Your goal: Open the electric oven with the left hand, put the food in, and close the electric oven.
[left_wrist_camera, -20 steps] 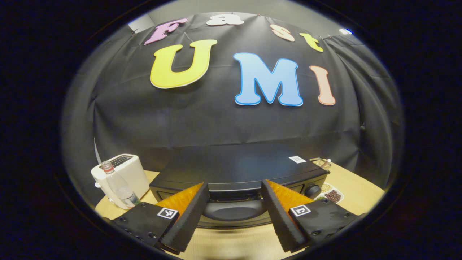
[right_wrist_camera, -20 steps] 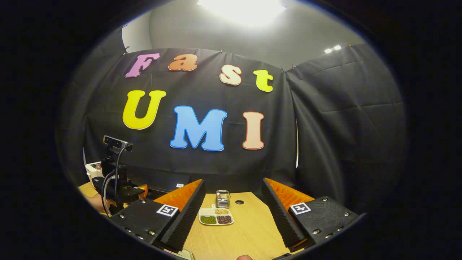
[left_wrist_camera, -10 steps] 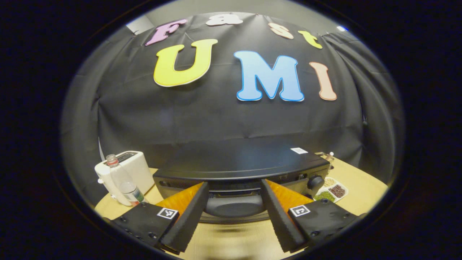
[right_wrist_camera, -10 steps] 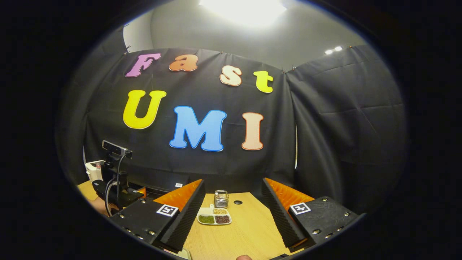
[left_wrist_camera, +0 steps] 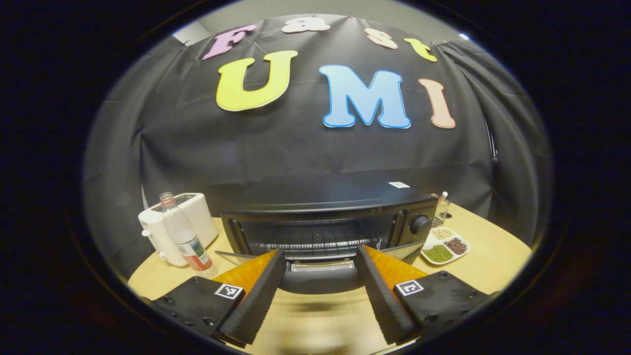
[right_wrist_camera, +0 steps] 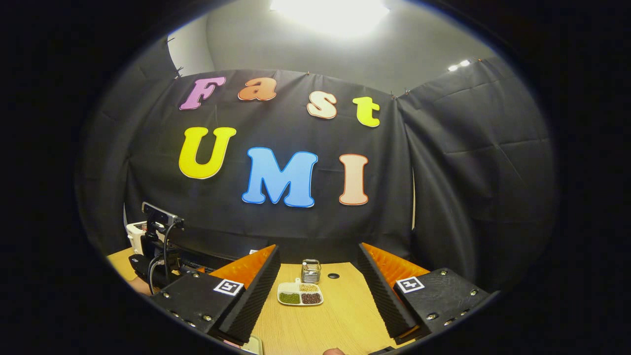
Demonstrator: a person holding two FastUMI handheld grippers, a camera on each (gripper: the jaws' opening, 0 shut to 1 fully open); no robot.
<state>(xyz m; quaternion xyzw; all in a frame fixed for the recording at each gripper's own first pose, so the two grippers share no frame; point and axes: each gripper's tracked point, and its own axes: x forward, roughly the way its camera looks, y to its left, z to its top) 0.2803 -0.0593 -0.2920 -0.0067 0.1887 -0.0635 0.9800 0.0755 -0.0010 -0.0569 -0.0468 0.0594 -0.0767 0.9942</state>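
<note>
Since a second earlier the oven door (left_wrist_camera: 320,280) had swung well down, baring the wire rack (left_wrist_camera: 315,241) inside the electric oven (left_wrist_camera: 325,217). Left gripper (left_wrist_camera: 319,288) stood with fingers spread either side of the door's handle, seemingly hooked over it rather than clamped; contact could not be confirmed. Right gripper (right_wrist_camera: 318,296) hung wide apart and empty above the table (right_wrist_camera: 335,320), likely waiting its turn. Divided dish (right_wrist_camera: 299,297) of beans, likely the food, sat beyond its fingertips, right of the oven.
</note>
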